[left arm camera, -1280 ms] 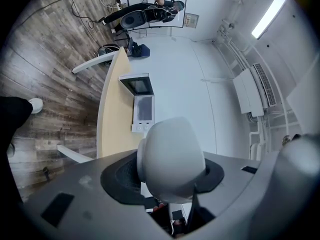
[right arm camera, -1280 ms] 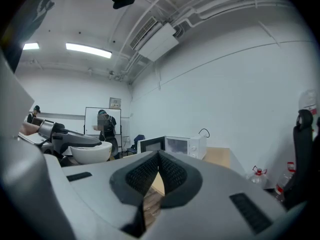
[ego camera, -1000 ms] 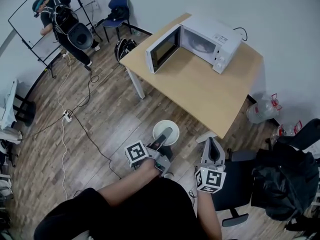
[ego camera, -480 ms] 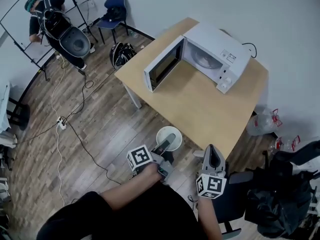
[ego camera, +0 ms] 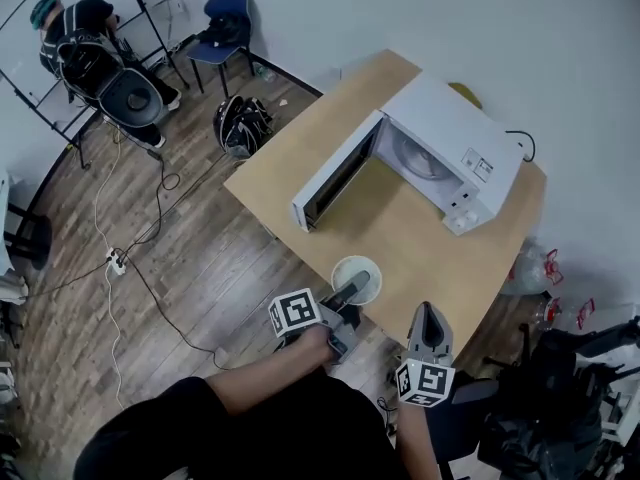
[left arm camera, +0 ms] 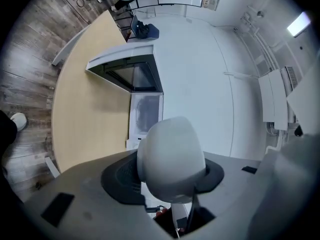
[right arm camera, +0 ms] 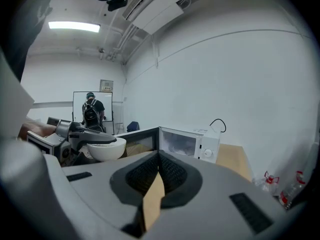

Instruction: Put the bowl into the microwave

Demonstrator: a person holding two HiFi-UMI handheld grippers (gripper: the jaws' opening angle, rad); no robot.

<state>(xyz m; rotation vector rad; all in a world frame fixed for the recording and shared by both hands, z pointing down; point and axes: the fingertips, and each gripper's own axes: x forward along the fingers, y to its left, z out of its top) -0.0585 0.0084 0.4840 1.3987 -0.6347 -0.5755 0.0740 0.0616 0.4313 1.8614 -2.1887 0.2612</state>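
A white bowl (ego camera: 357, 279) hangs over the near edge of the wooden table (ego camera: 425, 240), with my left gripper (ego camera: 350, 291) shut on its rim. In the left gripper view the bowl (left arm camera: 170, 156) fills the space between the jaws. The white microwave (ego camera: 445, 153) stands on the table's far side, its door (ego camera: 335, 178) swung wide open to the left and its cavity (ego camera: 415, 158) showing. My right gripper (ego camera: 430, 320) stays lower right, off the table edge, shut with nothing in it. From the right gripper view I see the bowl (right arm camera: 105, 149) at left and the microwave (right arm camera: 187, 141) ahead.
A person (ego camera: 75, 28) stands by a whiteboard at the far left. A blue chair (ego camera: 225, 18), a backpack (ego camera: 240, 128) and cables with a power strip (ego camera: 115, 261) lie on the wooden floor. Plastic bottles (ego camera: 545, 268) and a black chair (ego camera: 560, 398) sit right of the table.
I have moved closer to the table. The bowl in the left gripper has gone from above the floor to above the table's near edge. The right gripper came along.
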